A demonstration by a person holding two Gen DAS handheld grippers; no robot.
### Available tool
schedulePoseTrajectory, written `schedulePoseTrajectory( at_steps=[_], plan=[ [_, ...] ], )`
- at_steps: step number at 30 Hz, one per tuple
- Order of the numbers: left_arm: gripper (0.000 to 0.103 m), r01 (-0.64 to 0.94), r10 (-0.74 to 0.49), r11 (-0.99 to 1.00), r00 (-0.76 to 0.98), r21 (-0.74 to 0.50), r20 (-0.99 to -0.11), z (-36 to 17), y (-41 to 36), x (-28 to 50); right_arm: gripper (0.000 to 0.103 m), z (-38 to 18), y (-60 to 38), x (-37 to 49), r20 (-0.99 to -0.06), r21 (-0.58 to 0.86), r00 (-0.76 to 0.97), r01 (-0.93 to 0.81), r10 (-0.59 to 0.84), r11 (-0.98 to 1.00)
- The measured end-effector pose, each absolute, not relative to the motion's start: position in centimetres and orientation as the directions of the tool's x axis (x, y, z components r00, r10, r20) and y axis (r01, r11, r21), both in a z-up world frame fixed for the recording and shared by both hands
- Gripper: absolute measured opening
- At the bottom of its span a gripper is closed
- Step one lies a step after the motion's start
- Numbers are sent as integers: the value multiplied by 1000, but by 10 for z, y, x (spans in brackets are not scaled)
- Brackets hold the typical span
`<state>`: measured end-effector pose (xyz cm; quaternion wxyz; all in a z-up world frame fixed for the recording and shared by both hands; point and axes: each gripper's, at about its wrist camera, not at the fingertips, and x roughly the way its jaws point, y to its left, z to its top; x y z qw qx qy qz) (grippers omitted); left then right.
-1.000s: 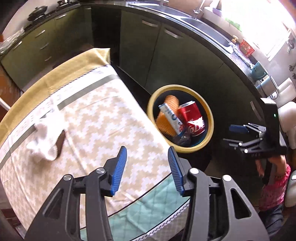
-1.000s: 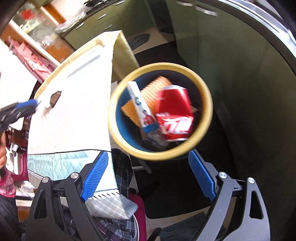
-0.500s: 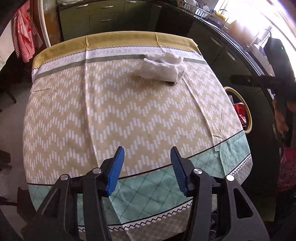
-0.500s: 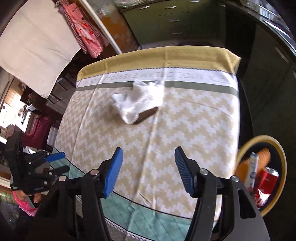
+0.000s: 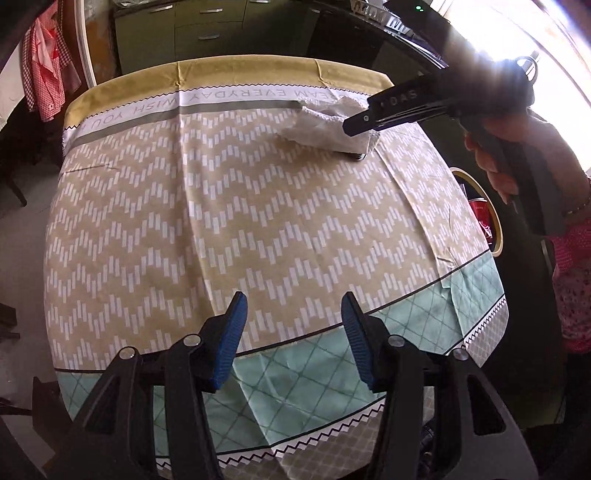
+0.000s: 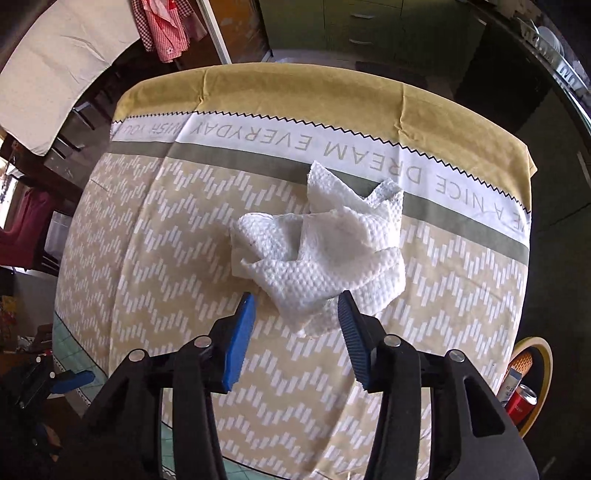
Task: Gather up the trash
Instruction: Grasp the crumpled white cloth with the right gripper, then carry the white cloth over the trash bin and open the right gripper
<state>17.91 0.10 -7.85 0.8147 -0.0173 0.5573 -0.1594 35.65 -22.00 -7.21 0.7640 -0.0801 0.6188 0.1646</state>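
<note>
Dark green kitchen cabinets (image 6: 354, 26) ringed the far side of the room, and the surface (image 6: 177, 266) in front of me carried a zigzag cloth with one thing left on it: the crumpled paper towel (image 6: 325, 254), lying toward the far end just below the grey band of lettering. Something dark peeked from under it in the left view; I could not tell what.

My right hand-held gripper (image 6: 297, 317) hung pointing steeply down over the towel's near corner, its jaws half spread and just narrowed from wide, the blue pads (image 6: 245, 325) flanking the corner without pressing it. My left hand-held gripper (image 5: 291, 317) sat over the near teal border, jaws half spread, nothing between them.

The risks, as I judged them: the towel was soft and loosely folded, so a pinch on that thin corner alone might have slipped or unfurled it, and a low pinch could have caught the cloth and dragged it. Whatever lay beneath might have been left behind or knocked away.

Room was generous. The surface was bare on all sides of the towel, its right edge dropped to the yellow-rimmed bin (image 6: 543, 369) on the floor, already holding a red can (image 6: 521, 402), so the carry looked short and unobstructed, with the left gripper well apart.
</note>
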Motion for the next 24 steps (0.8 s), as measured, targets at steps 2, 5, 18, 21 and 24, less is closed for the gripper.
schedulePoseTrajectory(
  at_steps=[2,5,18,21,24],
  plan=[
    [51,246,-282,947,325,-207,-903,-79,0,180,31,-77,-218,358,-975,58,180,-352,128,934],
    [51,252,-280,946,321,-203,-905,-81,0,181,8,-79,-218,359,-974,38,194,-354,113,934],
    [51,270,-280,942,318,-197,-906,-79,-8,179,5,4,-250,356,-920,93,330,-339,211,936],
    [51,278,-282,940,319,-195,-905,-77,-12,178,5,32,-262,355,-899,110,371,-329,235,938],
    [52,288,-282,938,315,-192,-906,-76,-15,176,5,61,-280,350,-875,128,410,-316,257,940]
  ],
)
